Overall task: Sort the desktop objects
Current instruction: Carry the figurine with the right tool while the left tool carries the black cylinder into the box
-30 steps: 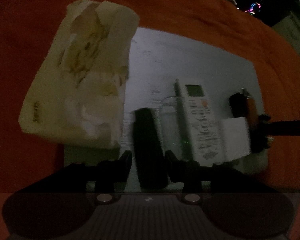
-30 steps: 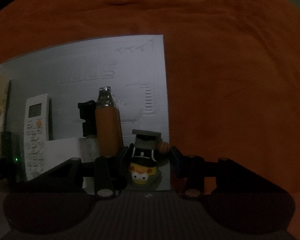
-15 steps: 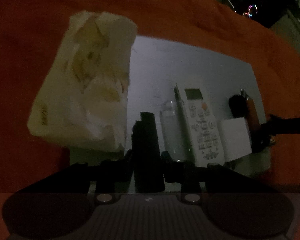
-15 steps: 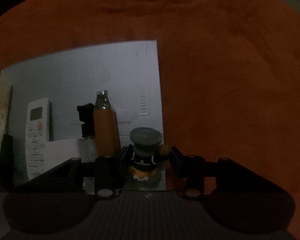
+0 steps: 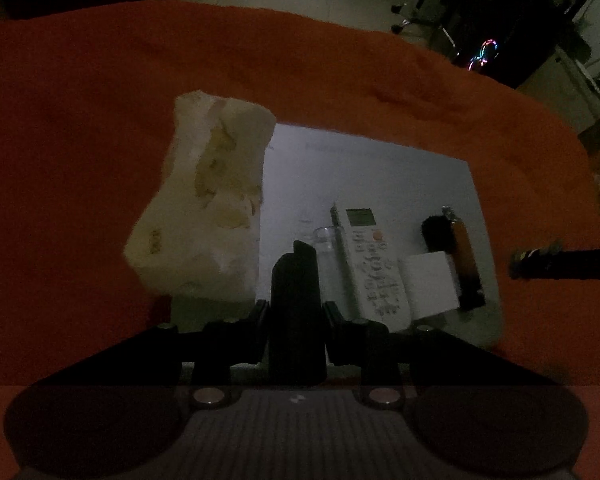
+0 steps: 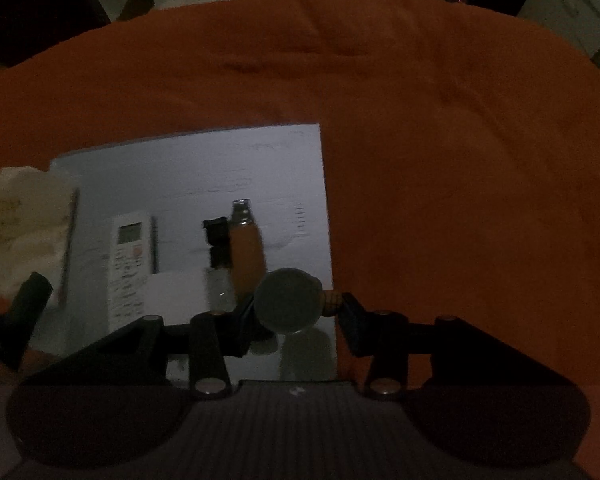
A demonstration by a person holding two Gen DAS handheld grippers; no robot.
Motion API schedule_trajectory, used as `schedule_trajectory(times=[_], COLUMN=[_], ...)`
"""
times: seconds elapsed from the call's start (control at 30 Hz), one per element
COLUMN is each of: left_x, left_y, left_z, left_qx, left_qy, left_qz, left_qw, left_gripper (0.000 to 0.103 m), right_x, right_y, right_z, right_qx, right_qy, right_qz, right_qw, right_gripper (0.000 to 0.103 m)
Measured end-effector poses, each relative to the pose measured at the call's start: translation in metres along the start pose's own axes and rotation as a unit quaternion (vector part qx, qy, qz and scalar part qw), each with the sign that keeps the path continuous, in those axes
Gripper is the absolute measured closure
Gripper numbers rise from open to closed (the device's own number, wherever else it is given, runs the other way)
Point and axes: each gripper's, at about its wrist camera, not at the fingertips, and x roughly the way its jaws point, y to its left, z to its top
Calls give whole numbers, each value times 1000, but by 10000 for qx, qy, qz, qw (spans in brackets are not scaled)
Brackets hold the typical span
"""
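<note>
1 remote | 1 orange bottle | 1 tissue pack | 1 pen

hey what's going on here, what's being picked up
A person is sorting desk items with a handheld tool in each hand. The left tool grips a black block; the right tool grips a small figurine with a round grey hat. A remote and orange bottle lie on the white mat.

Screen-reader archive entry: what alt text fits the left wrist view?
Dim fisheye view: the left tongs grip a black oblong object above a white sheet on an orange cloth, with a remote control and a crumpled tissue pack nearby.
</note>
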Motion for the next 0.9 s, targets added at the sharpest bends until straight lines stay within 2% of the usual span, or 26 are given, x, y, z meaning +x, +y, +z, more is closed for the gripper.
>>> schedule_trajectory(times=[0.37, 0.6, 0.77, 0.9], left_x=[-63, -99, -101, -90], left_y=[-5, -6, -4, -3], left_z=[-38, -74, -100, -115], left_qx=[186, 392, 411, 450], left_qy=[-231, -343, -217, -137], left_qz=[-180, -243, -336, -301], left_qw=[9994, 9983, 9984, 9984], left_gripper=[79, 79, 79, 79], right_x=[-67, -100, -109, -100], right_y=[29, 62, 84, 100], right_z=[-34, -75, -109, -131], right_qx=[-496, -919, -1190, -1373], right_qy=[-386, -485, -442, -267], right_qz=[153, 287, 481, 605], right_qw=[9979, 9942, 9907, 9883], right_gripper=[57, 57, 57, 57])
